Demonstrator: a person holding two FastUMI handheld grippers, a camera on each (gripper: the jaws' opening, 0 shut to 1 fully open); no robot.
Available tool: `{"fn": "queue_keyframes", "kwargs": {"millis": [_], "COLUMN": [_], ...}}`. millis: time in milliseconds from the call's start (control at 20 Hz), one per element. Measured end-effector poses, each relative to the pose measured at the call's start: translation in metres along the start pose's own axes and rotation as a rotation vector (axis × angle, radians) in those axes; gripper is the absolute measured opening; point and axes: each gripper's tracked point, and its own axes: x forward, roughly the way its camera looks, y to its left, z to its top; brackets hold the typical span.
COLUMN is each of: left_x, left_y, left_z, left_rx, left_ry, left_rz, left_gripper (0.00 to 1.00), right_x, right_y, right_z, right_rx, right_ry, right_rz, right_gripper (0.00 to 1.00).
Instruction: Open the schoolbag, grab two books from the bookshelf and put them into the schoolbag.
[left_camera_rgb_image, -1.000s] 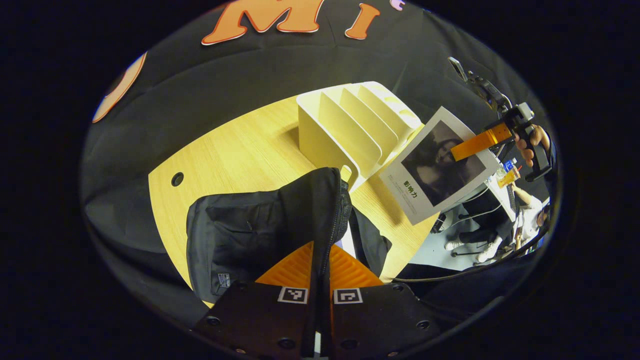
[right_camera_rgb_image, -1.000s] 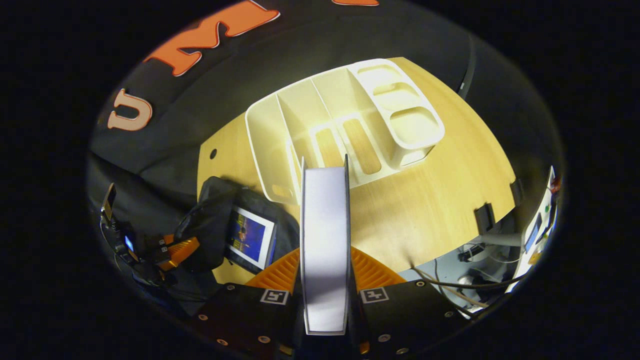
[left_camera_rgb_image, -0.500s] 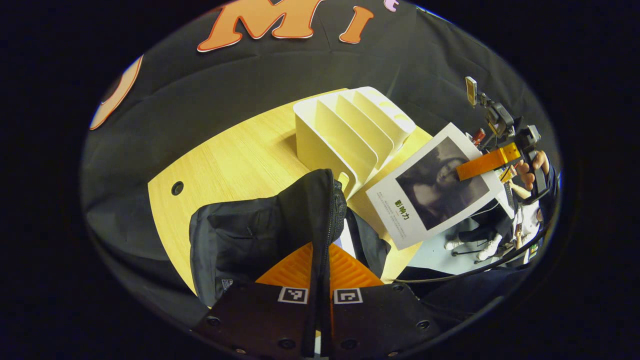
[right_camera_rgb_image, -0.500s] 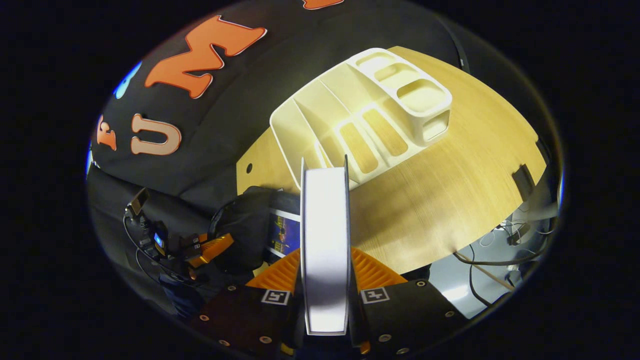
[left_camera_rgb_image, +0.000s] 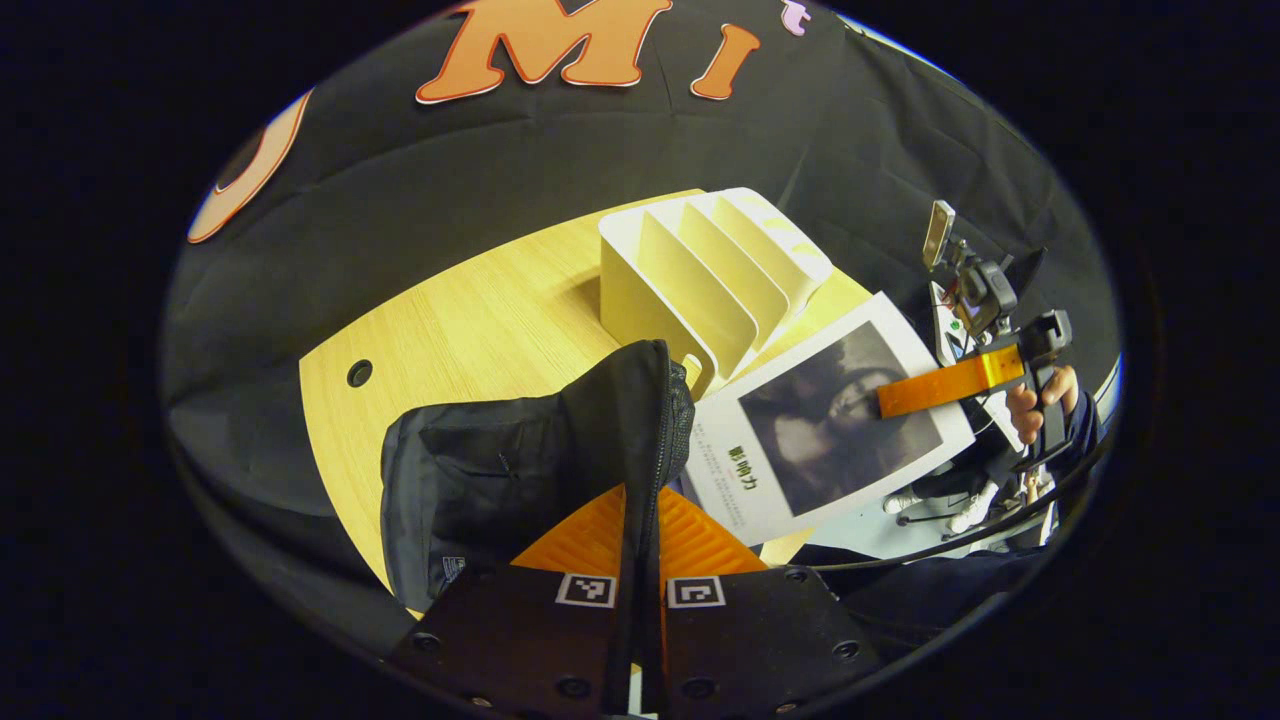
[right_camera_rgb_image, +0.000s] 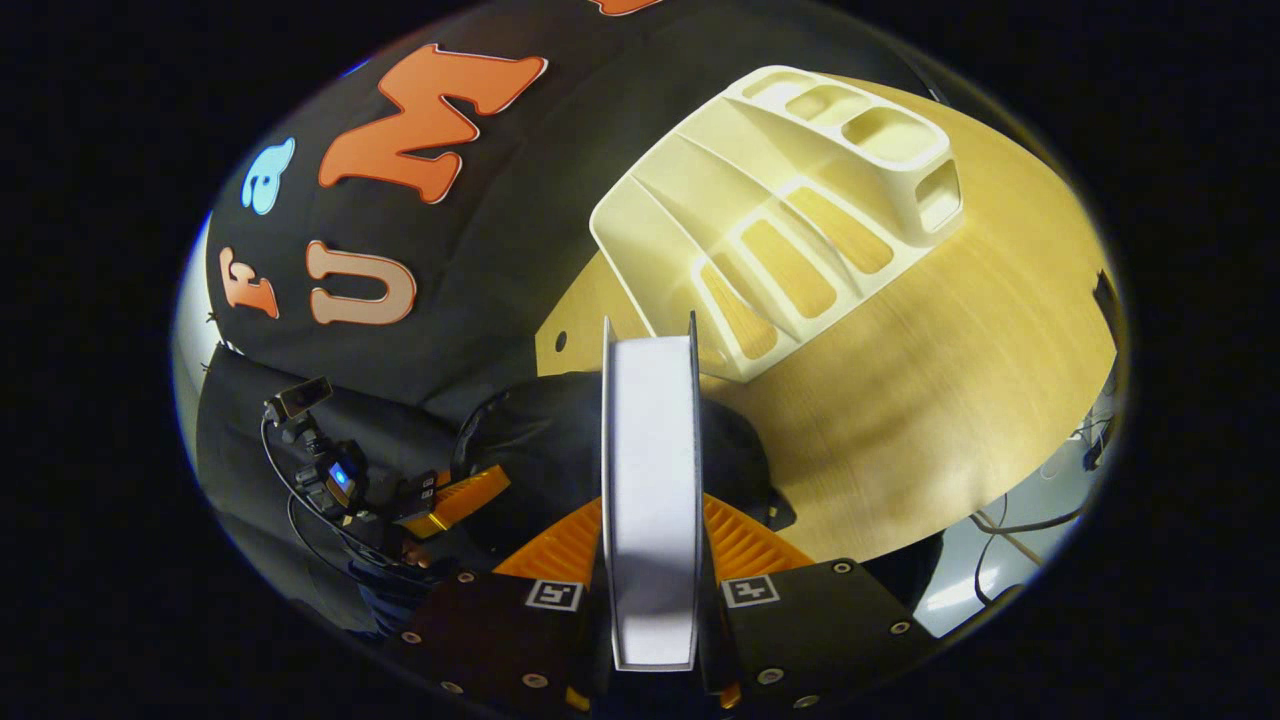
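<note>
Schoolbag (left_camera_rgb_image: 520, 470), black, stands at the table's (left_camera_rgb_image: 470, 320) near edge, around 7 o'clock in the left gripper view. The left gripper (left_camera_rgb_image: 640, 560) is closed on the bag's raised zipper rim, both orange fingers pressed against the fabric, which hides their tips. Toward 3 o'clock, the right gripper (left_camera_rgb_image: 935, 388) is clamped on the grey-white book (left_camera_rgb_image: 825, 430), held in the air with its lower left corner over the bag's mouth. The hand (left_camera_rgb_image: 1040, 400) holding that gripper is partly hidden behind its handle.

In the right gripper view the book (right_camera_rgb_image: 652, 490) is seen edge-on between the fingers, blocking the bag's opening, so the bag's inside cannot be made out. The cream bookshelf (right_camera_rgb_image: 790, 230) stands on the table toward 1 o'clock, its slots bare. The left gripper (right_camera_rgb_image: 462, 498) shows at 8 o'clock against the bag (right_camera_rgb_image: 540, 450).
</note>
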Motion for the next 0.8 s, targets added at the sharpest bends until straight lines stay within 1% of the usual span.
{"fn": "queue_keyframes", "kwargs": {"millis": [150, 350, 600, 800], "left_x": [-0.001, -0.001, 0.001, 0.001], "left_y": [0.0, -0.001, -0.002, -0.004], "left_z": [-0.003, -0.001, 0.001, -0.001], "left_rx": [-0.002, -0.001, 0.002, -0.001], "left_ry": [-0.004, -0.007, -0.011, -0.01], "left_rz": [-0.001, -0.007, -0.01, -0.021], "left_gripper": [0.05, 0.05, 0.05, 0.05], "right_x": [0.023, 0.048, 0.084, 0.117], "right_y": [0.005, 0.006, 0.018, 0.032], "right_z": [-0.01, -0.016, -0.026, -0.039], "right_rx": [0.014, 0.022, 0.043, 0.089], "right_ry": [-0.021, -0.036, -0.065, -0.072], "right_rz": [0.051, 0.082, 0.154, 0.204], "right_gripper": [0.36, 0.36, 0.36, 0.36]}}
